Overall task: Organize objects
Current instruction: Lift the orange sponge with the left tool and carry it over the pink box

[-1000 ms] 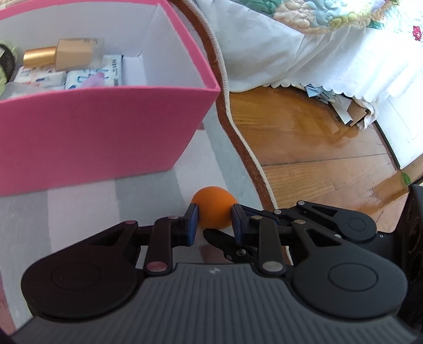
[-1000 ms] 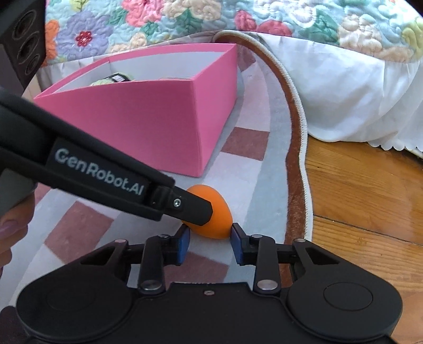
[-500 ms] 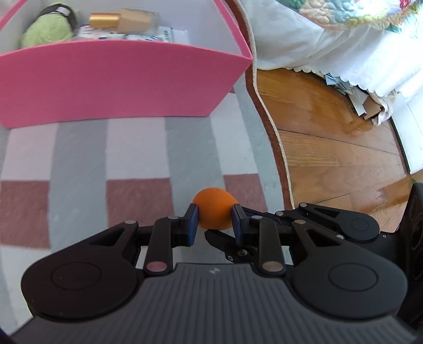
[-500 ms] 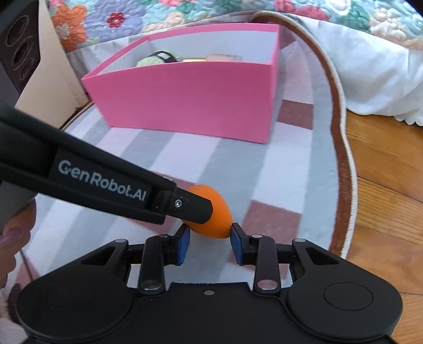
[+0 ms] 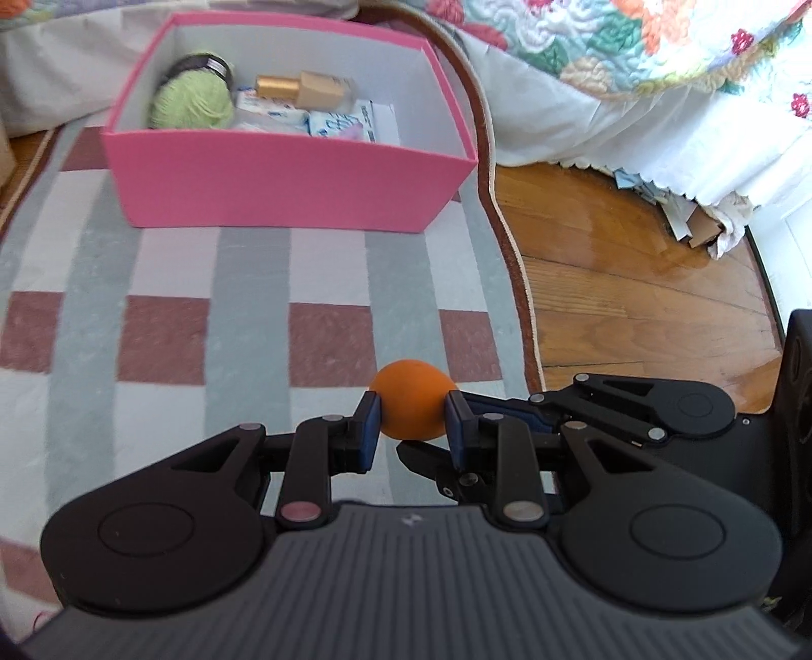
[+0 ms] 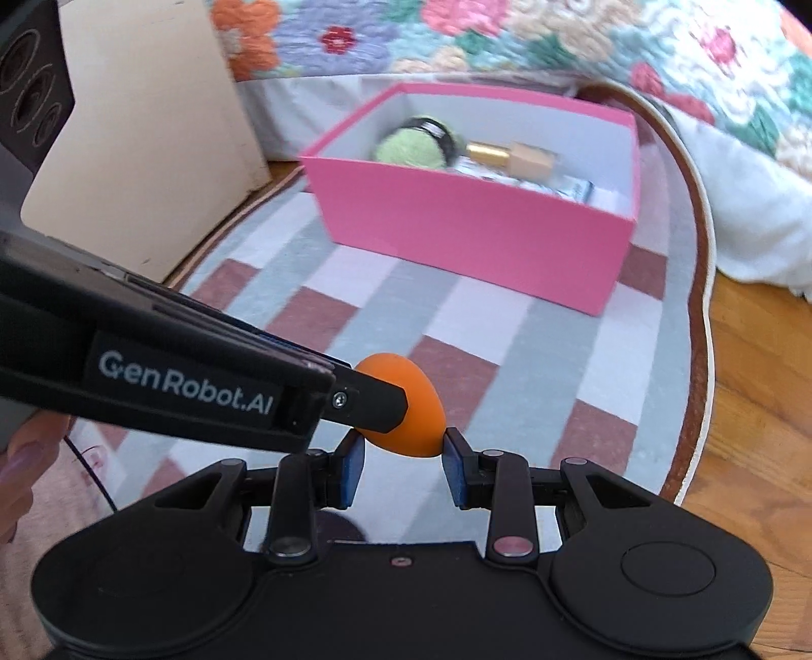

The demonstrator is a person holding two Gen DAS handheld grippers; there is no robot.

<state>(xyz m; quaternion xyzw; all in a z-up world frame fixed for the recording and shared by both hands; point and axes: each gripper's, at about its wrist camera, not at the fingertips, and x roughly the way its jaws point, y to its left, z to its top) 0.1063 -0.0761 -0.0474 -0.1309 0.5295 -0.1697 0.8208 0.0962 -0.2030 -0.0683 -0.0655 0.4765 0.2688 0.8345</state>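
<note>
Both grippers clamped on same orange egg-shaped sponge [image 5: 412,401], held in the air above striped/checked rug [image 5: 167,264]. Left gripper [image 5: 412,424]: blue pads pressed on sponge's two sides, narrow gap filled by it. Right gripper [image 6: 401,459]: pads touching sponge's lower end from both sides; in right wrist view, left gripper's finger crossing in from the left and covering part of sponge.

Pink box [image 5: 284,177] open, sitting on rug further out, well apart from sponge. Inside: green yarn ball [image 5: 190,104] at left end, gold-capped bottle [image 5: 304,89] lying on its side just beside it, white-blue packets [image 5: 325,122] under bottle. Box's right end bare white floor.

Rug edge curving just right of box, wooden floor [image 5: 634,264] beyond. Floral quilt [image 5: 634,45] with white skirt behind box. Cream cabinet [image 6: 137,127] at rug's left edge in right wrist view. Fingertips of a hand [image 6: 20,457] at left frame edge there.
</note>
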